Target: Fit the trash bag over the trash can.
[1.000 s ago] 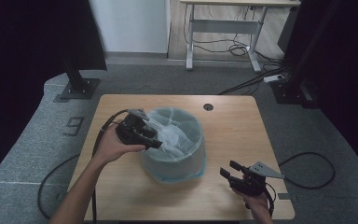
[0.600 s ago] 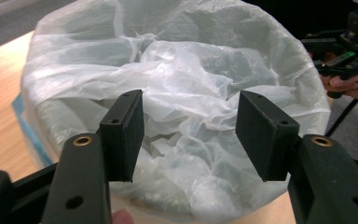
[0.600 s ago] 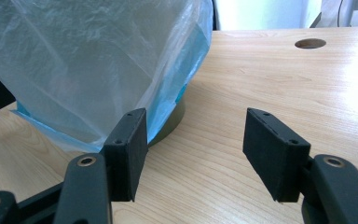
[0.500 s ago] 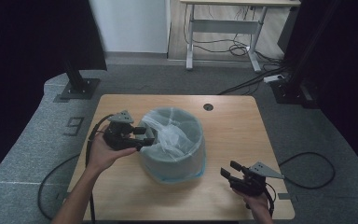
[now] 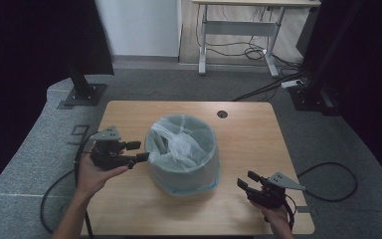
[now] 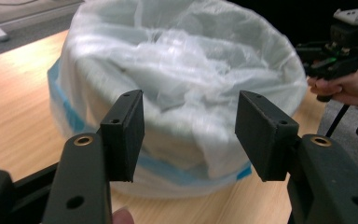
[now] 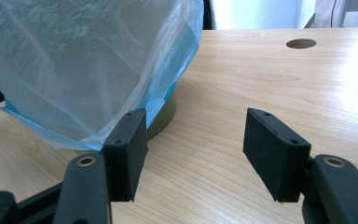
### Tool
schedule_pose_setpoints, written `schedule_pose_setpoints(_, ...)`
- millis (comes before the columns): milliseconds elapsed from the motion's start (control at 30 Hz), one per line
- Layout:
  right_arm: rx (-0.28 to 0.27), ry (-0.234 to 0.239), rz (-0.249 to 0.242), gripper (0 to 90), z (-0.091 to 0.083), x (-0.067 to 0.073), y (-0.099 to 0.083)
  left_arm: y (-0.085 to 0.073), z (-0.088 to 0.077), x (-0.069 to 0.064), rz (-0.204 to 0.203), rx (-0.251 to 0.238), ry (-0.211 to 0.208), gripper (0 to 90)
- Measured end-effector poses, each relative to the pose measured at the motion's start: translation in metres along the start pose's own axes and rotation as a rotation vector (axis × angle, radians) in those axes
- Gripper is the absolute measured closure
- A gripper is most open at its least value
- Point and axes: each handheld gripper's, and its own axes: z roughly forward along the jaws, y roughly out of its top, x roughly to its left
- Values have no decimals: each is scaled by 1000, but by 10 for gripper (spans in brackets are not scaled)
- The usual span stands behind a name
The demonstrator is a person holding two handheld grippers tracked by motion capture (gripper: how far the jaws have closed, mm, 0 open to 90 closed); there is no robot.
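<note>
A round bin lined with a translucent bluish plastic bag stands mid-table. The bag's edge is folded down over the rim, and its loose middle is crumpled inside. My left gripper hovers just left of the bin and points at its side, jaws open, with only air between the pads. My right gripper rests low at the front right, apart from the bin, open and empty. From there I see the bag's skirt hanging over the bin's olive base.
The wooden table has a cable hole at the back. Black cables trail off the left and right edges onto grey carpet. A desk frame and black stands sit beyond the table.
My left gripper has drawn back from the bin's rim to the left and slightly down, and now sits beside the bin wall. The right gripper has stayed put.
</note>
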Motion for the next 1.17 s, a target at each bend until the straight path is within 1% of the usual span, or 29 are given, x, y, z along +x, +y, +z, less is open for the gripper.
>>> schedule_pose_setpoints(167, 2, -4, 7, 390, 0, -2, 0, -16, -7, 0, -10, -2, 17, 422)
schedule_pose_setpoints(233, 1, -5, 8, 389, 0, -3, 0, -23, -8, -1, -6, 3, 29, 423)
schedule_pose_setpoints(400, 0, -9, 10, 389, -2, -4, 0, -40, -8, 0, -13, 22, 50, 423)
schedule_pose_setpoints(567, -2, -14, 13, 389, -3, -6, -1, -52, -7, 4, -30, 31, 52, 423)
schedule_pose_setpoints(1000, -5, -16, 13, 389, -3, -7, 0, -61, -2, 9, -54, 39, 45, 423)
schedule_pose_setpoints(1167, -9, -17, 15, 388, -4, -7, 1, -64, -1, 12, -63, 41, 49, 422)
